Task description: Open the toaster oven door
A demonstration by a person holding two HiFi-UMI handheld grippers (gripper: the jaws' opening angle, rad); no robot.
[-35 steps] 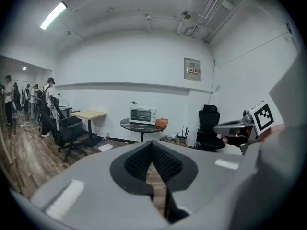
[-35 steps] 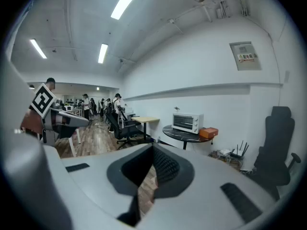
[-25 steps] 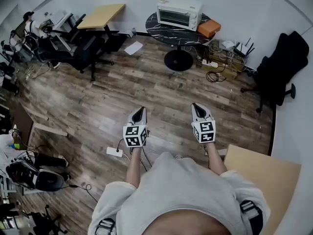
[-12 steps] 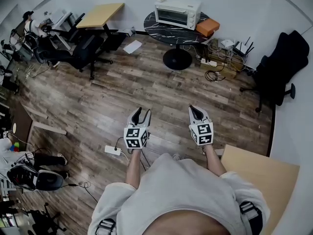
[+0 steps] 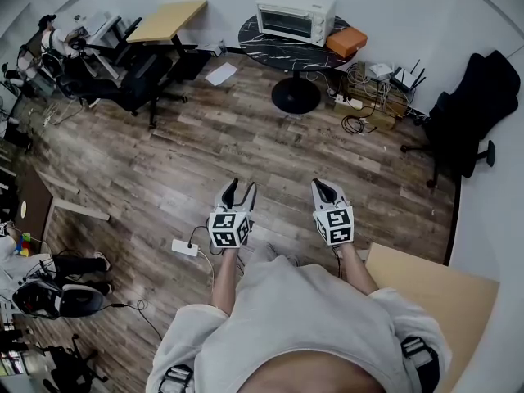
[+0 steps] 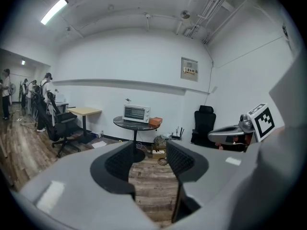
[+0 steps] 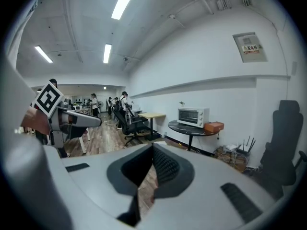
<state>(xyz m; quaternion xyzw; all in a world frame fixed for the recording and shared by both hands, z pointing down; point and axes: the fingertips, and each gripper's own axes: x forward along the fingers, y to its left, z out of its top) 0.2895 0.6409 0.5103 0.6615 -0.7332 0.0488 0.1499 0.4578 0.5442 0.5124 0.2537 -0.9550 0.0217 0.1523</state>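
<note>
White toaster oven (image 5: 295,16) sits on a round black marble bench (image 5: 282,51) by the far wall, well apart from both claws, with a long stretch of wood floor (image 5: 246,137) between. The oven door is closed: dark glass front on the left, control panel on the right. The handle is too small to make out. An orange box (image 5: 345,42) is just beside the oven on the same bench.

Step in hand: approach only, door not yet touched. The person holds both claws out in front, tipped slightly down and aimed roughly toward the oven. The left claw (image 5: 238,188) has just been opening its jaws. They now stand apart with nothing between them, only floor showing through the gap. The right claw (image 5: 324,188) has its jaws together at the tips and is empty.

Next move, as I judge it: cross the floor to the bench and line the open left claw up with the door handle, probably along the door's top edge. Then clamp on it and pull out and down, since such doors usually hinge at the bottom. The oven looks light and may slide, so the right claw could brace its body.
</note>
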